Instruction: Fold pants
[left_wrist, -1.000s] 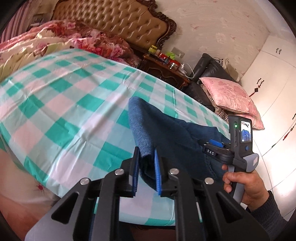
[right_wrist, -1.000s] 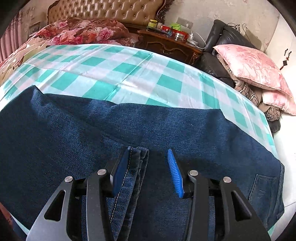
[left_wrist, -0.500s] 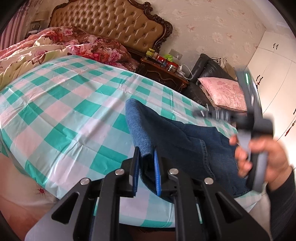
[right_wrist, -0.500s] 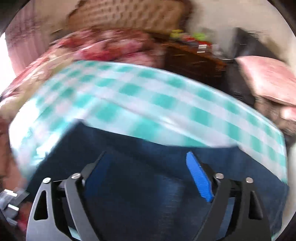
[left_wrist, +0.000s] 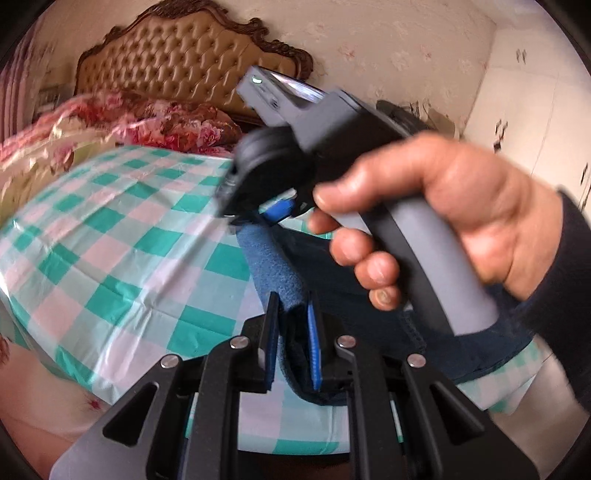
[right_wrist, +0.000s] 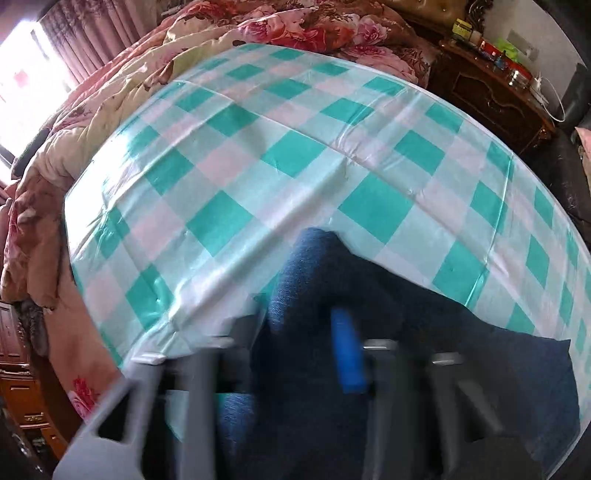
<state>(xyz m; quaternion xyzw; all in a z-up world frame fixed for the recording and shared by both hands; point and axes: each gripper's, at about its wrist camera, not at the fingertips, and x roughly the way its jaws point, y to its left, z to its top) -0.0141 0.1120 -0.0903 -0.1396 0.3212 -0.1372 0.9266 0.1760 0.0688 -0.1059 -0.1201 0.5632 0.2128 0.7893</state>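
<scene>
We are holding the jeans (left_wrist: 280, 280) on the bed, over the teal-and-pink checked sheet (left_wrist: 122, 258), with the bulk of the denim lying near the bed's front edge. The left gripper (left_wrist: 293, 350) is clamped on a raised fold of the denim edge, its pads pressing the cloth from both sides. The right gripper (right_wrist: 299, 350) is closing, and the right wrist view shows dark denim between its blurred fingers (right_wrist: 349, 354); we cannot tell whether the pads are pressing on it yet. In the left wrist view, the person's right hand (left_wrist: 443, 218) is carrying that gripper's handle close above the left one.

We are watching for the following faults:

- Partial grasp. The right gripper is closing while the view is smeared by motion. If it is catching only the top layer, the lower layers are likely to drop away when the fold is carried over, leaving the pant legs misaligned.
- Collision. The two grippers are working very near each other on the same raised ridge of cloth. A further approach could knock the right tool against the left and jolt the denim loose.
- Slip at the left pads. The left gripper is holding a thick rolled edge. Heavy denim pulled sideways could slide out.
- Sheet drag. The sheet looks glossy and loose. If a finger is catching it together with the denim, the sheet could lift and wrinkle the work surface.
- Overhang. The jeans are lying close to the bed's edge, so a released portion could slide off.
</scene>
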